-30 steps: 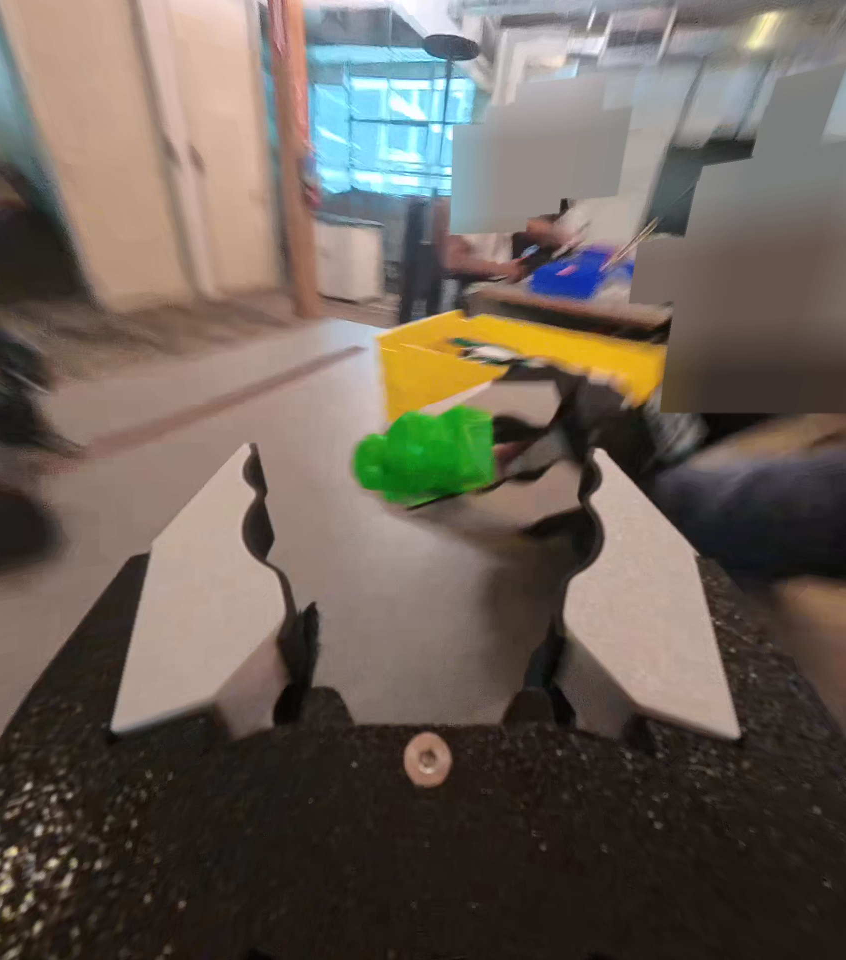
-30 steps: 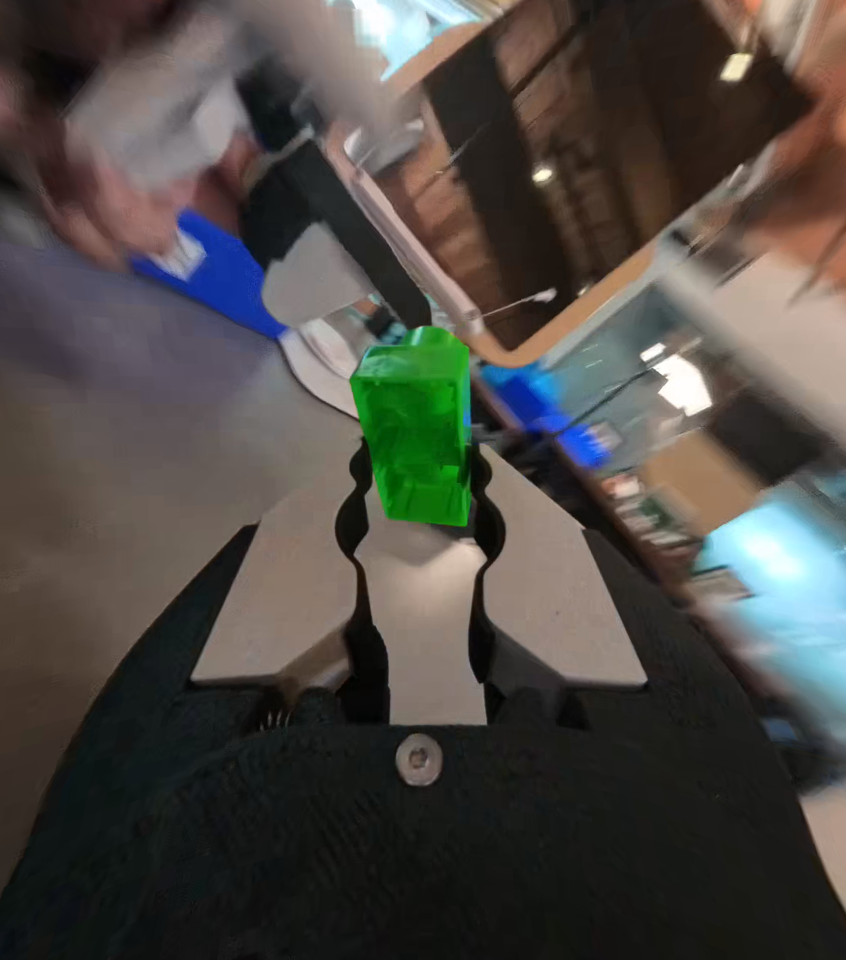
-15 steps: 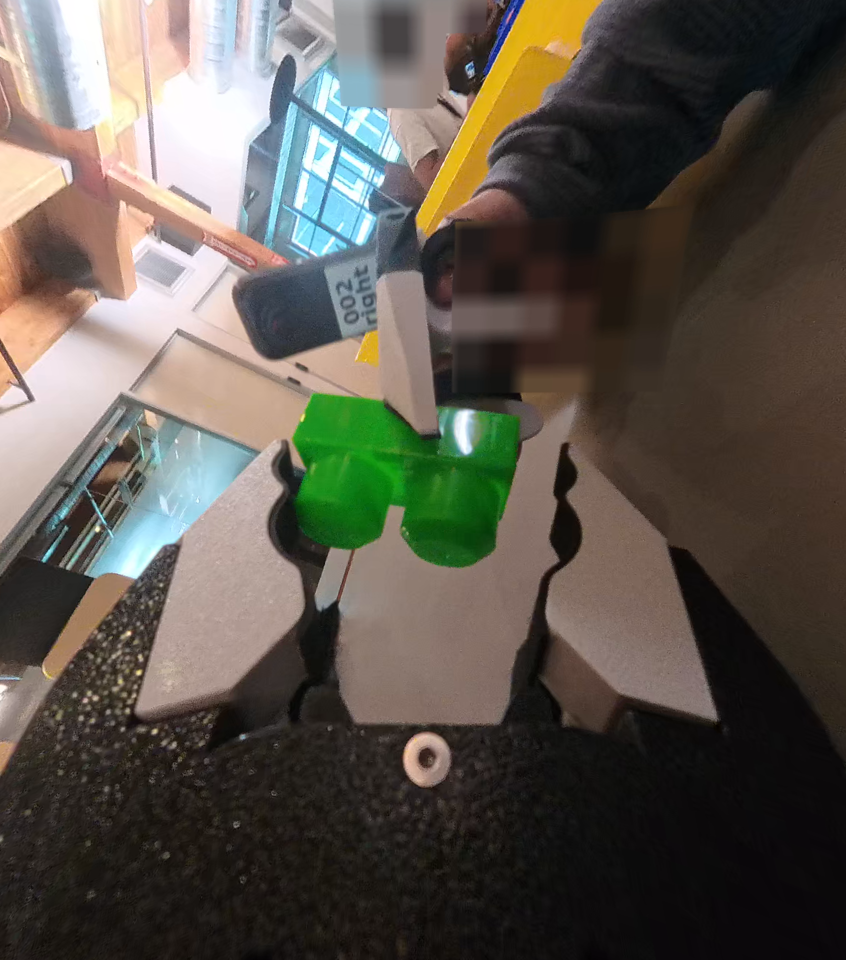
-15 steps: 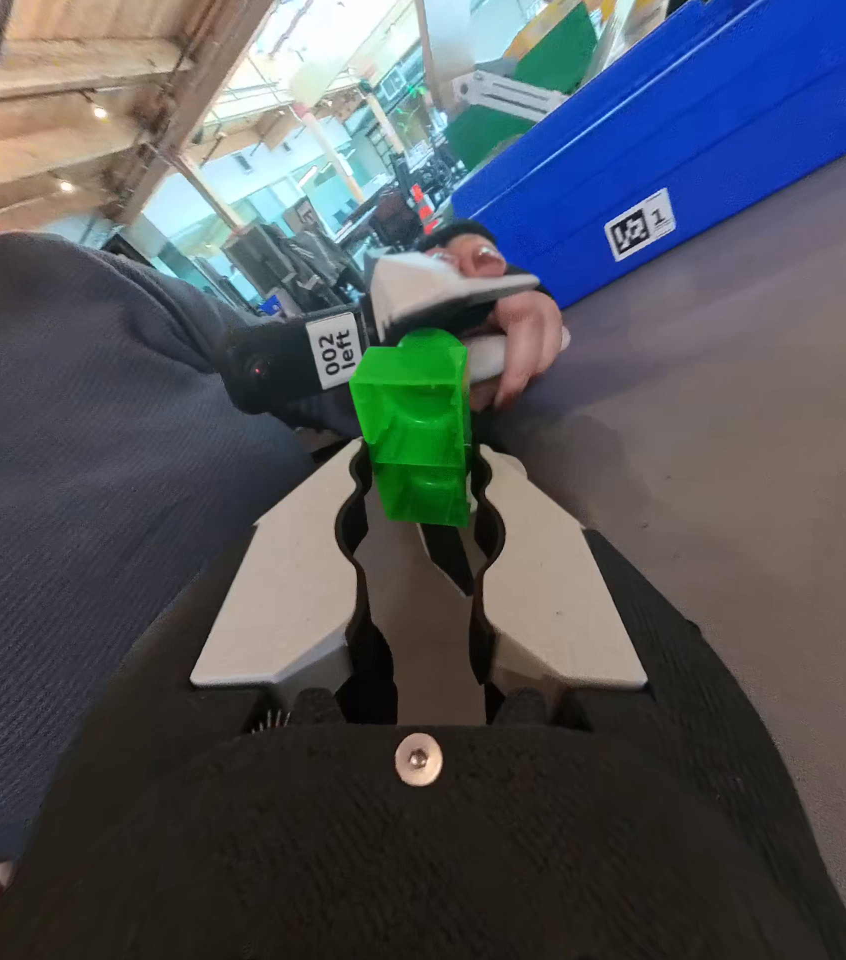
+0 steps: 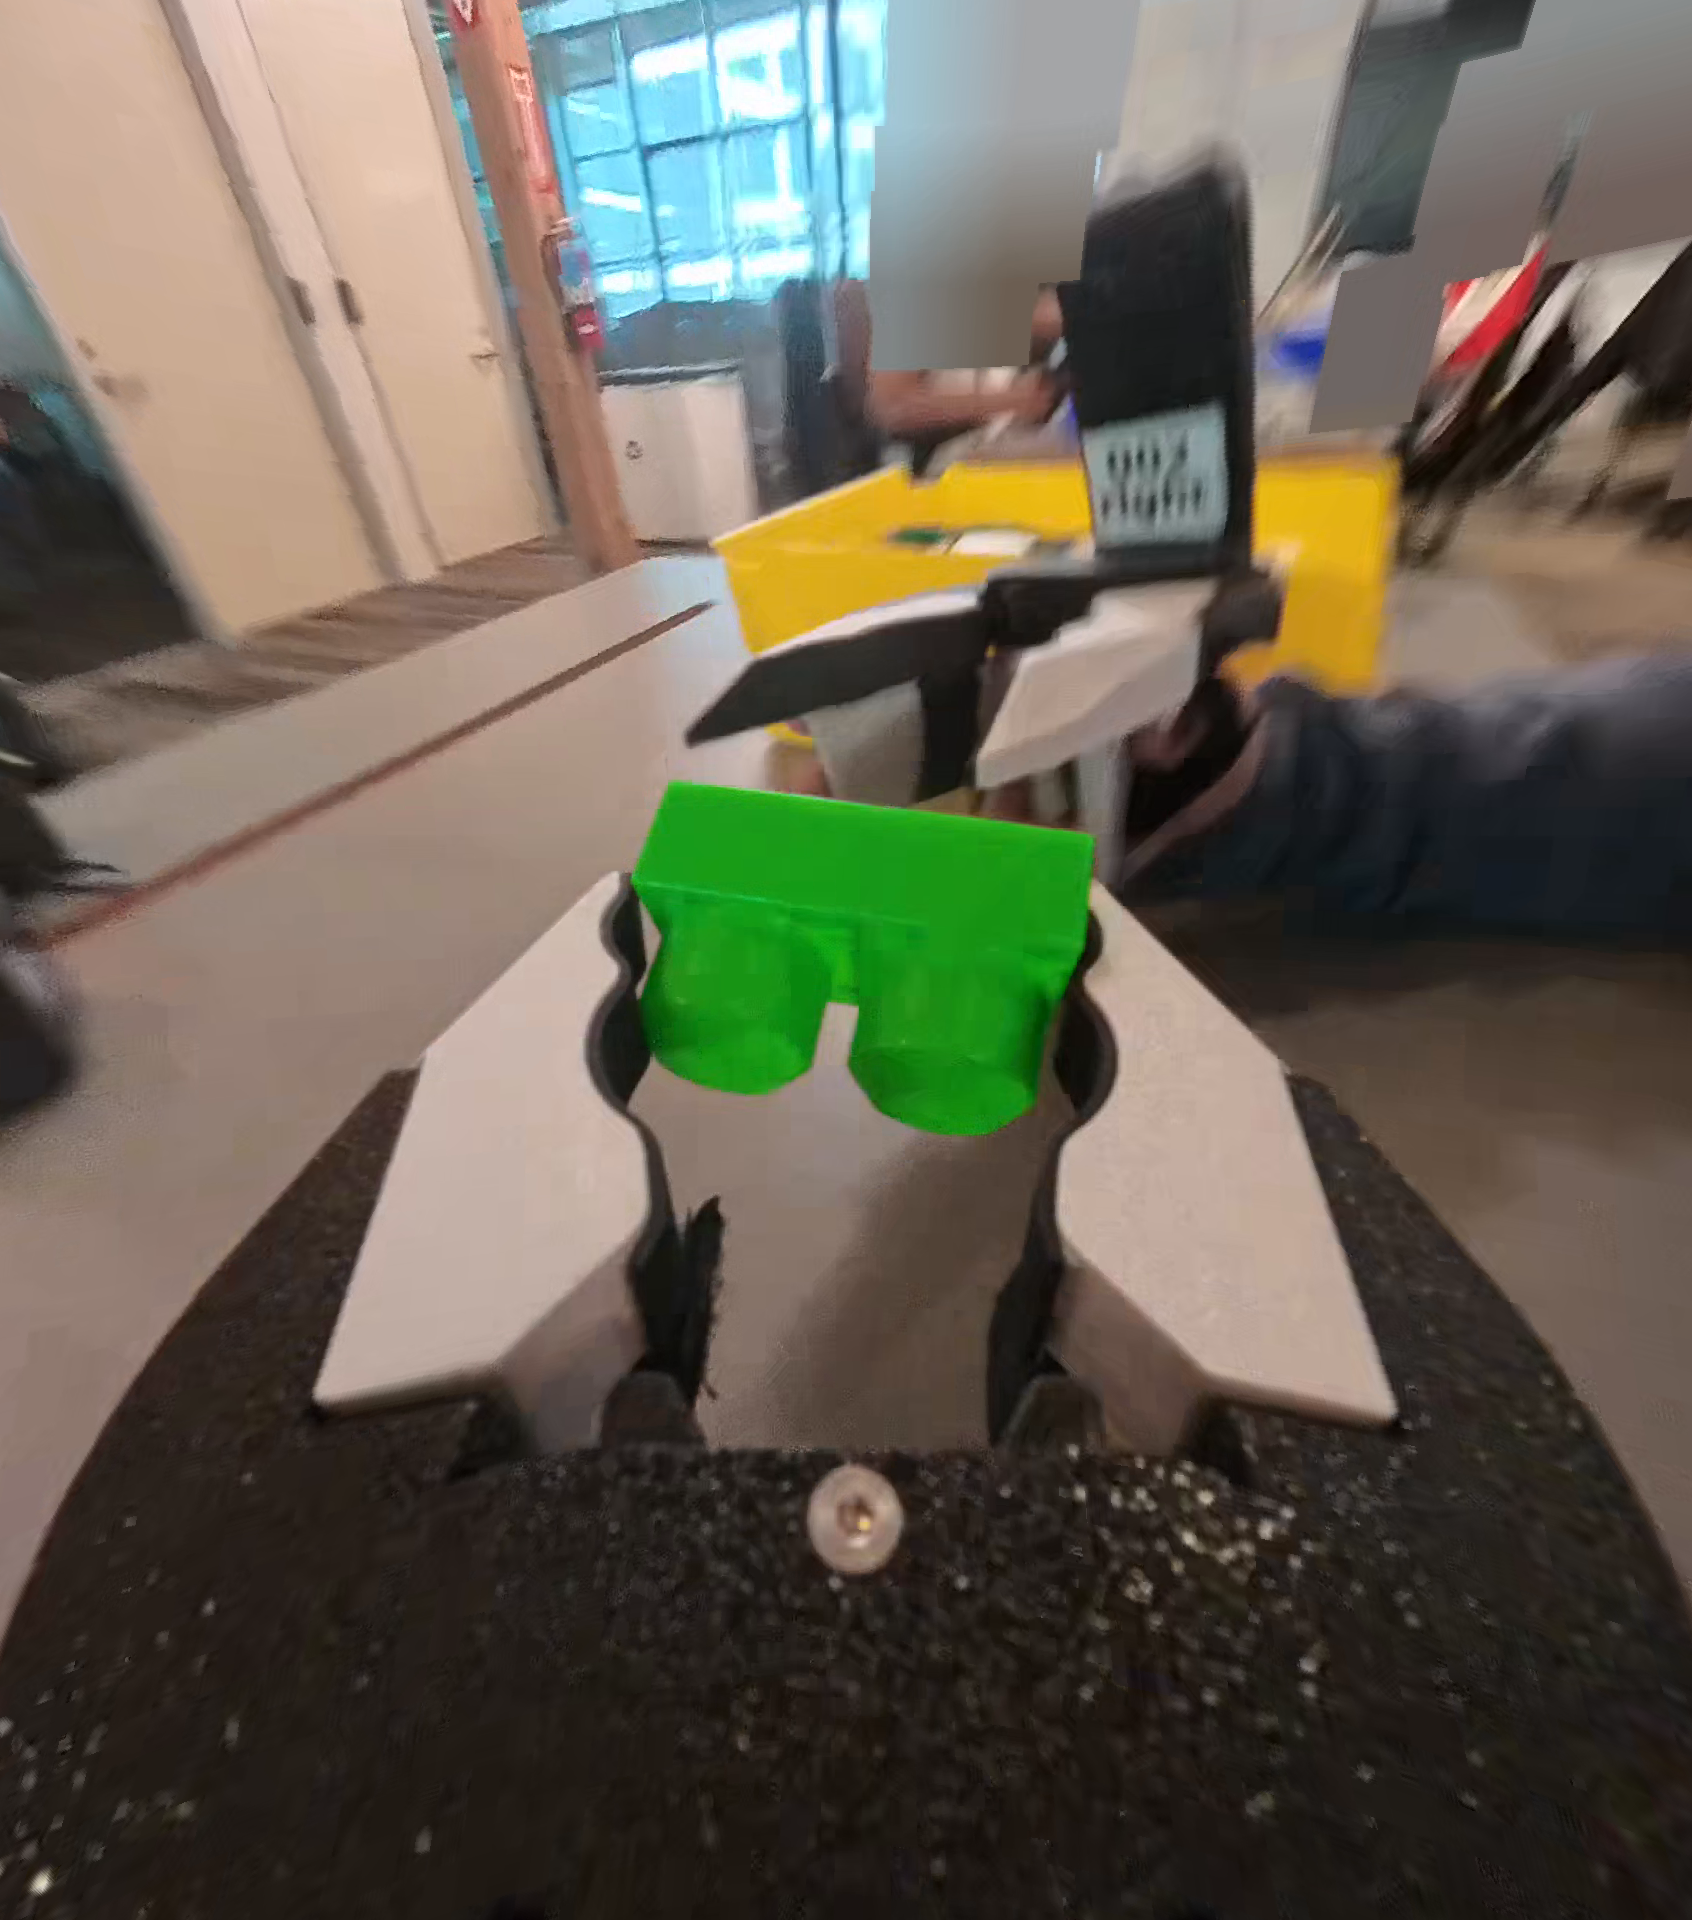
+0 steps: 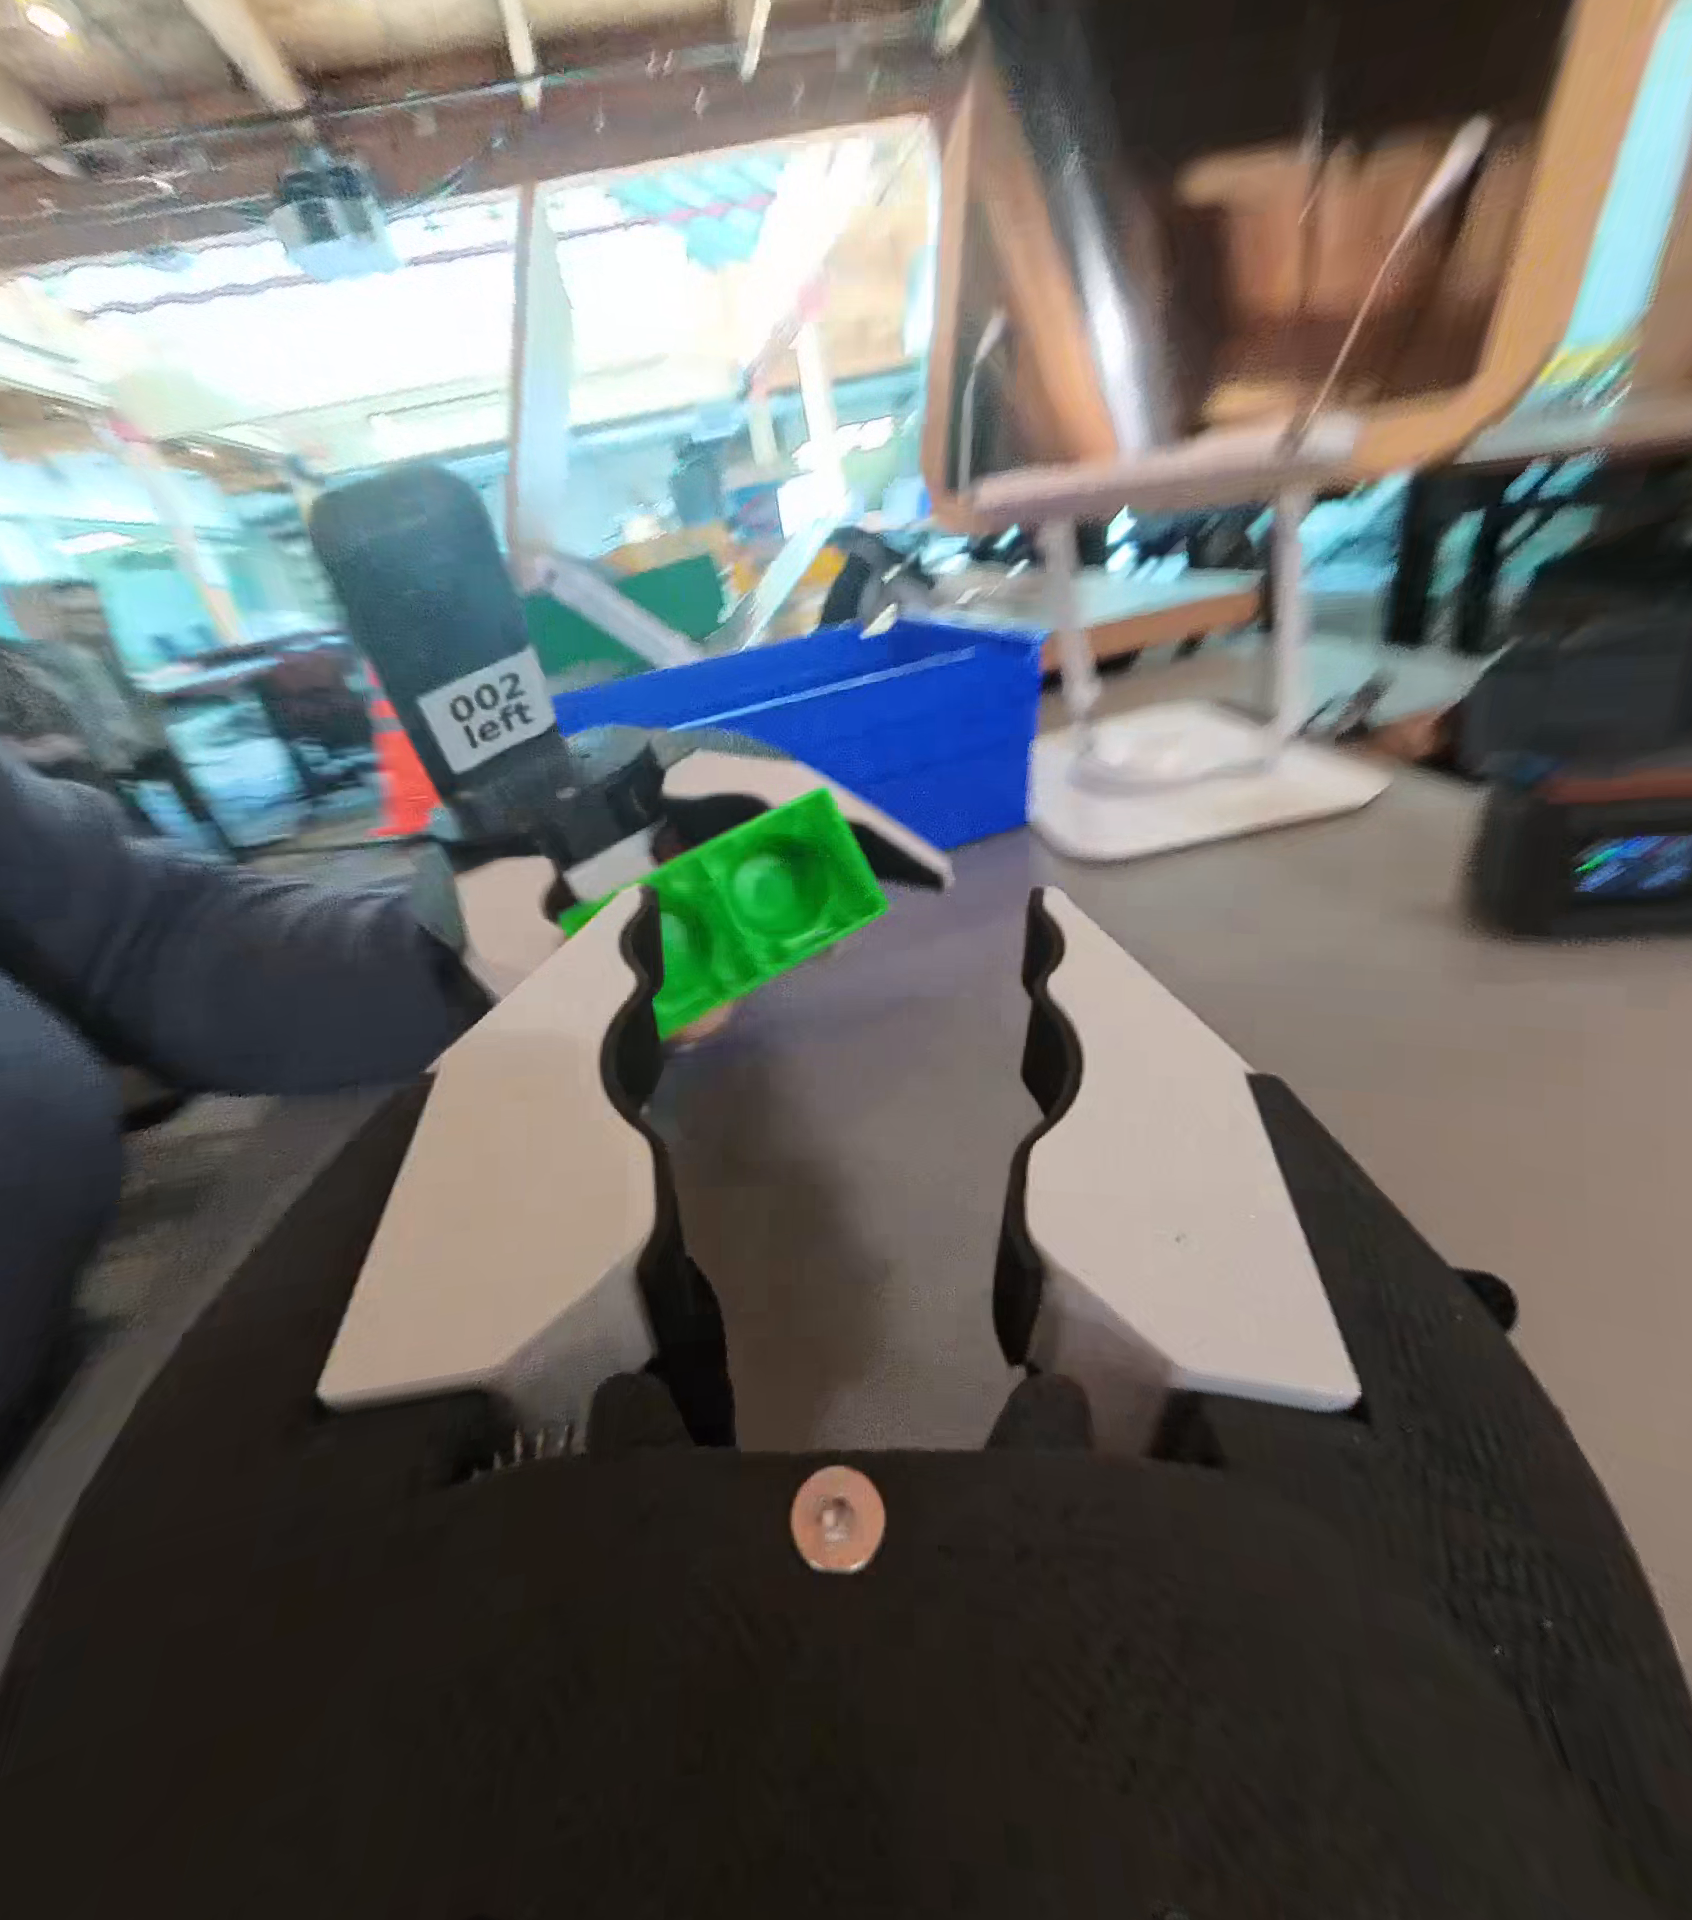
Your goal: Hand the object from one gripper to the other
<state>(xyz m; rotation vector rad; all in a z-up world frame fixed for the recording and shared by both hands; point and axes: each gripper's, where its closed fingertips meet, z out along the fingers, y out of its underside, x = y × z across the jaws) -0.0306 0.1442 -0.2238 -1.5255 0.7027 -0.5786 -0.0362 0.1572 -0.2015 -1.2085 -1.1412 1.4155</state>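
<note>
A bright green two-stud brick (image 5: 857,935) sits clamped between the fingertips of my left gripper (image 5: 857,935), studs toward the camera. In the right wrist view the same brick (image 6: 769,914) shows farther off, held by the left gripper (image 6: 717,883), partly behind my own left finger. My right gripper (image 6: 837,935) is open and empty, apart from the brick. In the left wrist view the right gripper (image 5: 935,675) shows behind the brick, jaws spread, with a person's dark sleeve (image 5: 1496,790) behind it.
A yellow bin (image 5: 925,561) stands on the grey table (image 5: 302,1039) behind the right gripper. A blue bin (image 6: 873,717) stands behind the left gripper. A white stand base (image 6: 1206,769) and a dark device (image 6: 1631,831) are at the right. Only a small space, under 4 cm, lies between the two pairs of fingers.
The right gripper has let go of the green brick and drawn back, open. The left gripper has closed on the brick and now holds it alone. Both views have swung level.
</note>
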